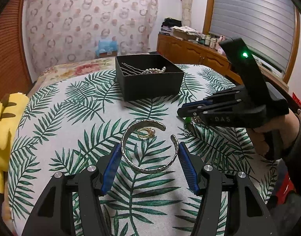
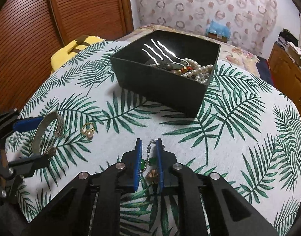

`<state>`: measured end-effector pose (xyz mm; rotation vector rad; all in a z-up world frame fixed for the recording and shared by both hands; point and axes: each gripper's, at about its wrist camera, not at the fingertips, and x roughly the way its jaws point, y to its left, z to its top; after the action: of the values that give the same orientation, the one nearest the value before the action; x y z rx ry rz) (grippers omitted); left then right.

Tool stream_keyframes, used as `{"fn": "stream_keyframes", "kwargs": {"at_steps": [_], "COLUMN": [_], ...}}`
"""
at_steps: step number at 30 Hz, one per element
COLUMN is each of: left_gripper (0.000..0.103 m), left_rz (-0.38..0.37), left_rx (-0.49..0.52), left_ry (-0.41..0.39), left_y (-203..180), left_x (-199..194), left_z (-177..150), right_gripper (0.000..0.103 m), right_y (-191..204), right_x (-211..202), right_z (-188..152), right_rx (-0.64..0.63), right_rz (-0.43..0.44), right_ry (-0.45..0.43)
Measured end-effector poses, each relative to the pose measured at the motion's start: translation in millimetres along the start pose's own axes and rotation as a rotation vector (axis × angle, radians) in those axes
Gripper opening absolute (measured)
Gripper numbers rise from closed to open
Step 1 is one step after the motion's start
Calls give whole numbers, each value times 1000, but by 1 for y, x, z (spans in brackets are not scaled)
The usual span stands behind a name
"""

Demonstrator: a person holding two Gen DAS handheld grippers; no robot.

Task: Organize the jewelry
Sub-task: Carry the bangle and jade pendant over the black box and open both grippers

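My left claw (image 1: 148,157) is spread wide around the silver bangle (image 1: 148,149) on the leaf-print bench (image 1: 71,118), pads not touching it. My right claw (image 2: 148,165) stands narrowly apart around a green-stone chain (image 2: 149,160). The gold pearl ring (image 1: 147,132) lies inside the bangle's curve; the black box (image 2: 164,86) holds pearls.

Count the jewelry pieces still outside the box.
3: silver cuff bracelet between the open left tool; gold pearl ring inside its curve; green-bead chain between the right tool.
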<state>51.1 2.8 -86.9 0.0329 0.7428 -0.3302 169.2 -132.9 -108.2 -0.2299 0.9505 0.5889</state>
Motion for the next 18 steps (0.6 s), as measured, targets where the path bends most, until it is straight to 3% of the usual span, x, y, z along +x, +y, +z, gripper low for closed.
{"fn": "stream_keyframes", "kwargs": {"at_steps": [3,9,18], "left_gripper": [56,56,56], "left_rz": [-1,3,5], "left_rx": [0,5,-1], "left_ry": [0,-5,-28], "left_y": [-1,0,1], "left_x": [0,-1,-5], "left_z": [0,2,13], "right_gripper": [3,2,2], "right_y": [2,-2,5], "right_x": [2,-5,-58], "right_z": [2,2,19], "right_rx": [-16,-10,-45], "right_rz": [-13,19,33], "right_ry": [-3,-35,-163]}}
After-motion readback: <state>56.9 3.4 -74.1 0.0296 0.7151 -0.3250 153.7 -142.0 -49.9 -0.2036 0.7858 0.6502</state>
